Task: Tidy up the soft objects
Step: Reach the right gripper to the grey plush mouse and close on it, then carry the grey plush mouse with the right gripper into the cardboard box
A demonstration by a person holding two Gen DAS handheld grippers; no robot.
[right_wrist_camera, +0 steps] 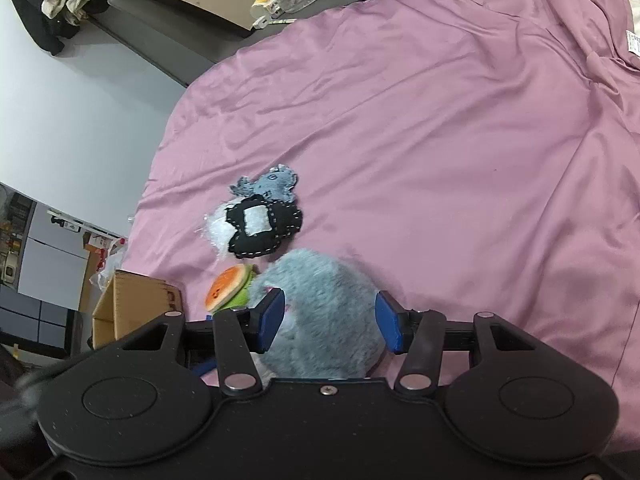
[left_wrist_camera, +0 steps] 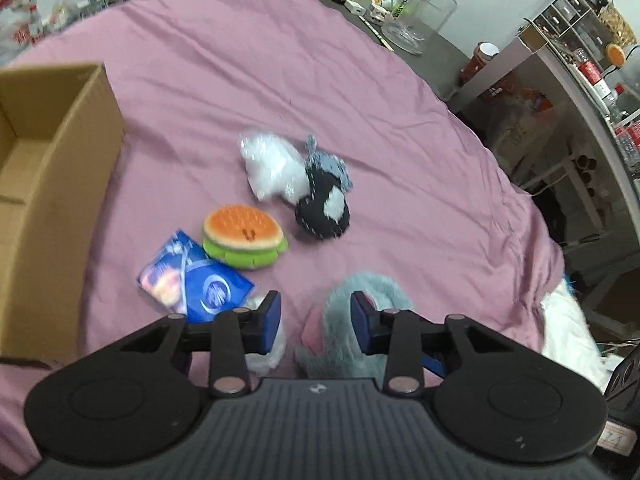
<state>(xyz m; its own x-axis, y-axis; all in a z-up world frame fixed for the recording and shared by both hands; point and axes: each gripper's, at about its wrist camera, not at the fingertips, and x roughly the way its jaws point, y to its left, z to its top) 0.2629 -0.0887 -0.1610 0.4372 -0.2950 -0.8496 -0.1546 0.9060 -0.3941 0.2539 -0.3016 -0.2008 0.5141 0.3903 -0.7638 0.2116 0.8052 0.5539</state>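
A fluffy grey-blue plush (left_wrist_camera: 362, 320) (right_wrist_camera: 320, 312) lies on the pink bedspread (left_wrist_camera: 280, 80). My left gripper (left_wrist_camera: 316, 318) is open just above its near end, touching nothing. My right gripper (right_wrist_camera: 330, 322) is open with the plush between its fingers, not clamped. A burger plush (left_wrist_camera: 243, 236) (right_wrist_camera: 228, 288), a black-and-grey patchwork toy (left_wrist_camera: 322, 204) (right_wrist_camera: 264, 224), a white stuffing bag (left_wrist_camera: 272, 168) (right_wrist_camera: 218, 224) and a blue packet (left_wrist_camera: 196, 284) lie nearby. An open cardboard box (left_wrist_camera: 48, 208) (right_wrist_camera: 132, 308) stands at the left.
A dark bedside surface holds a large clear jar (left_wrist_camera: 424, 12) and small items. Shelves and clutter (left_wrist_camera: 580, 60) stand to the right of the bed. White cloth (left_wrist_camera: 568, 328) lies at the bed's right edge.
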